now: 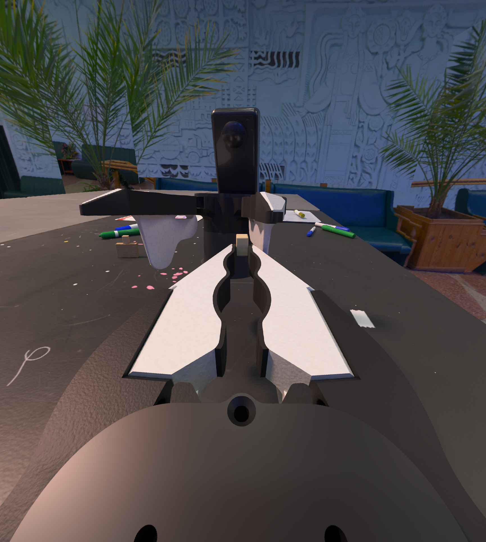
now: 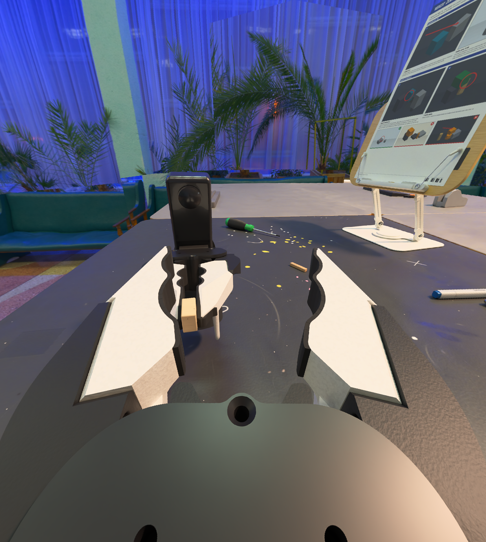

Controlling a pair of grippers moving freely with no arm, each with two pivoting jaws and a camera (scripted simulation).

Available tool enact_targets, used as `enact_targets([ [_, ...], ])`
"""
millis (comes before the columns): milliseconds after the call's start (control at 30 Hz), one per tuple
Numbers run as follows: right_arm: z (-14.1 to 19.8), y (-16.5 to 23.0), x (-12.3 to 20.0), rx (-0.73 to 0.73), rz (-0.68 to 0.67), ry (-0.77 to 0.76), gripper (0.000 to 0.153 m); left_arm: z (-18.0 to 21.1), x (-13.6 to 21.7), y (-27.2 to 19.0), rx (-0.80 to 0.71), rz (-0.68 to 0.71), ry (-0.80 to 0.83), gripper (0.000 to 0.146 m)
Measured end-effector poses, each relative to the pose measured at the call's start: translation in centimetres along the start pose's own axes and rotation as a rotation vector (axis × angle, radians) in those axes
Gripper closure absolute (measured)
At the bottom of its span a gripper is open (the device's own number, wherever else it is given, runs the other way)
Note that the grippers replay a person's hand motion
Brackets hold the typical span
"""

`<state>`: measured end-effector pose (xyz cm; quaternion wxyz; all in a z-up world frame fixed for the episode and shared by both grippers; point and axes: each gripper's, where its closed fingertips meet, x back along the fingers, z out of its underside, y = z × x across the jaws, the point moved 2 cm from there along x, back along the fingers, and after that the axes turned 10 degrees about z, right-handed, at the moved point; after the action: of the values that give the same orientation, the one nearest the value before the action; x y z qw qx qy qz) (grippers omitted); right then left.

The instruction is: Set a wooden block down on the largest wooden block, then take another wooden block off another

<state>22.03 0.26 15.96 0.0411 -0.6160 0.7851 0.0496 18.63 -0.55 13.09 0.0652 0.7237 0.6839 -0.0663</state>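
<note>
My left gripper [image 1: 241, 249] is shut on a small pale wooden block [image 1: 241, 242], held at the fingertips above the dark table. It also shows in the right wrist view [image 2: 196, 321], holding the pale block [image 2: 189, 315]. My right gripper [image 2: 241, 261] is open and empty, facing the left one; it also shows in the left wrist view [image 1: 210, 256], just beyond the held block. A larger wooden block [image 1: 127, 250] stands on the table at the left with a tiny wooden block [image 1: 125, 239] on top. A thin wooden piece [image 2: 298, 267] lies flat between my right fingers, farther off.
Green and blue markers [image 1: 120, 233] lie behind the stacked blocks, more markers [image 1: 338, 231] and a paper sheet at the far right. A screwdriver [image 2: 240, 225], a white marker [image 2: 468, 293] and a clipboard stand [image 2: 394, 234] are in the right wrist view. The table edge [image 1: 411, 272] drops off at the right.
</note>
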Motion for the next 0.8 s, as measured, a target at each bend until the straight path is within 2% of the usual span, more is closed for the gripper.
enact_targets([
  [400,-0.2,-1.9,3.4,-0.016,0.064,-0.017,0.058,-0.1,0.1,0.1,0.009,-0.001,-0.015,0.139],
  [633,-0.2,-4.4,6.4,0.002,0.183,-0.011,0.066,-0.3,0.2,0.0,0.009,0.007,-0.032,0.139],
  [800,-0.8,-3.9,6.7,-0.004,0.156,-0.032,0.065,-0.3,0.2,0.0,0.009,0.007,-0.03,0.139],
])
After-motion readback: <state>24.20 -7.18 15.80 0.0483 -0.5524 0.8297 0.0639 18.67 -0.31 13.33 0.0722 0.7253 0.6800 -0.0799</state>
